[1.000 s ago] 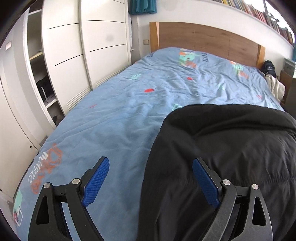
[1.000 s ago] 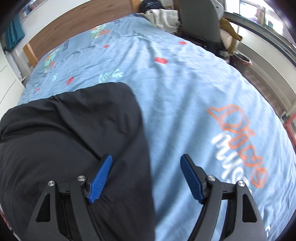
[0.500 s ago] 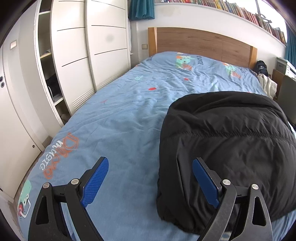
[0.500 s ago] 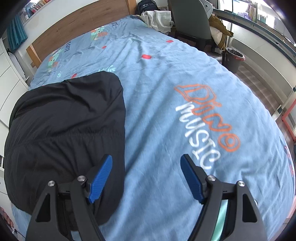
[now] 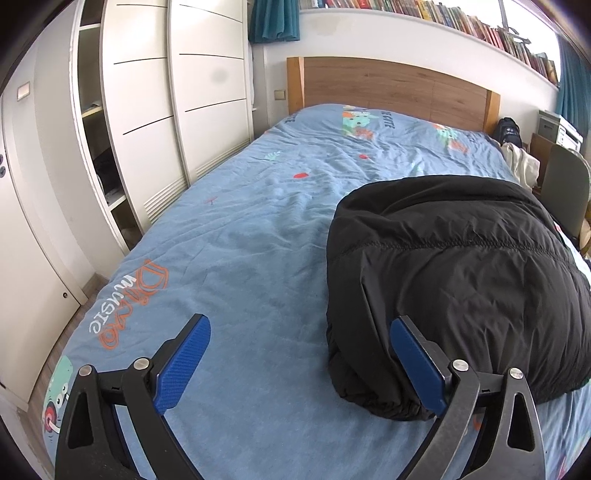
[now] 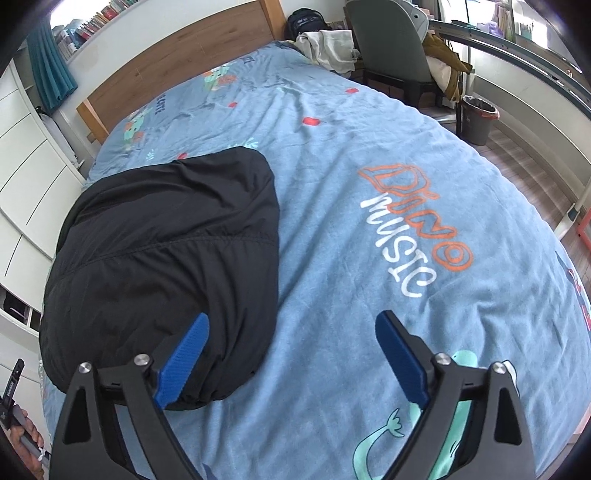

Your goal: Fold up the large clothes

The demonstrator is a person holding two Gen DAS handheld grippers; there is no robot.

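Bed: wide blue printed cotton duvet (image 5: 240, 258), wrinkled
Garment: black quilted puffy jacket (image 5: 461, 280) lying bundled on the duvet near the foot end
Left gripper (image 5: 299, 365): jaws opening, wide, nothing between them
Right gripper (image 6: 291, 363): jaws opening, wide, empty; jacket edge beneath

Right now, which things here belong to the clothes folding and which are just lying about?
Belongs to the job:
black padded jacket, folded
blue bedcover beneath it

Just lying about:
white garment
black backpack
grey chair
bin
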